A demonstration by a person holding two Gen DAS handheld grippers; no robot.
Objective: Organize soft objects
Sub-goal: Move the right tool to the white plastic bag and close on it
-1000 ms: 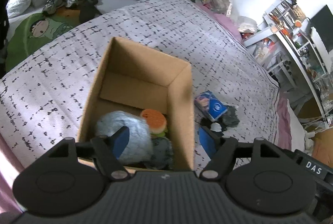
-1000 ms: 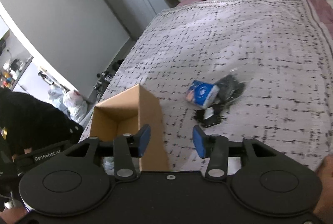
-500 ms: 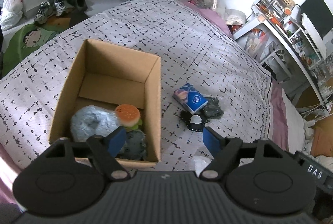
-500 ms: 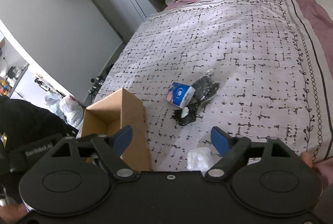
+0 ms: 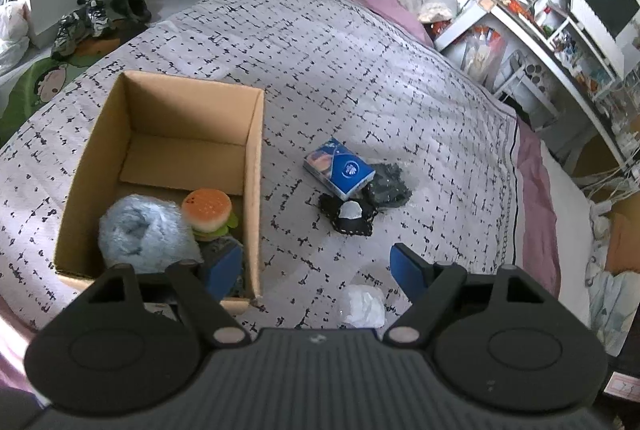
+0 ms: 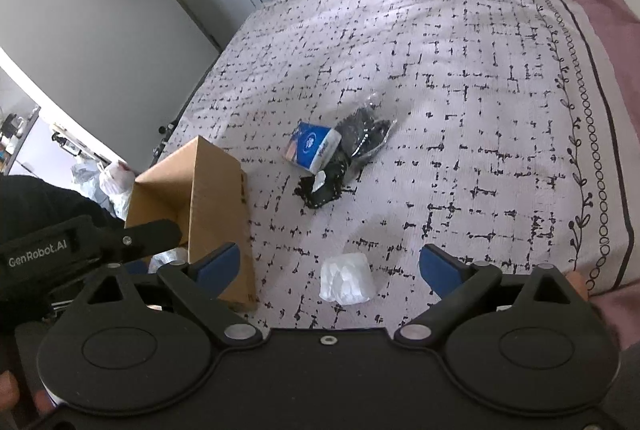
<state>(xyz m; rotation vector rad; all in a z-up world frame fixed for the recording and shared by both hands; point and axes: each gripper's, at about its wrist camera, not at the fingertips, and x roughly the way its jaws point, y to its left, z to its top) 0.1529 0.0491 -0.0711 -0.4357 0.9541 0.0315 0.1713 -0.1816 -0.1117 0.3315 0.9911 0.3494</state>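
A cardboard box (image 5: 256, 150) stands on the patterned bed and holds a fluffy blue plush (image 5: 140, 230), a burger plush (image 5: 206, 208) and a dark item. Right of it lie a blue tissue pack (image 5: 340, 170), a clear bag of dark cloth (image 5: 386, 184) and a black stitched pouch (image 5: 350, 218). A white crumpled wad (image 6: 347, 278) lies nearer on the bedspread. My right gripper (image 6: 330, 264) hovers over the wad, its jaws opening, and the pads do not touch it. My left gripper (image 5: 316, 266) is open and empty, one finger over the box's near corner.
The bedspread (image 6: 480, 90) stretches away beyond the objects, with a pink sheet (image 6: 600, 10) along its right edge. Shoes (image 5: 96, 18) and a green rug (image 5: 32, 86) are on the floor to the left. Cluttered shelves (image 5: 540, 10) stand to the right.
My right gripper's jaws spread wide and it drew back, bringing the white wad into view between them. The left view slid right, so the box sits further left and the wad appears.
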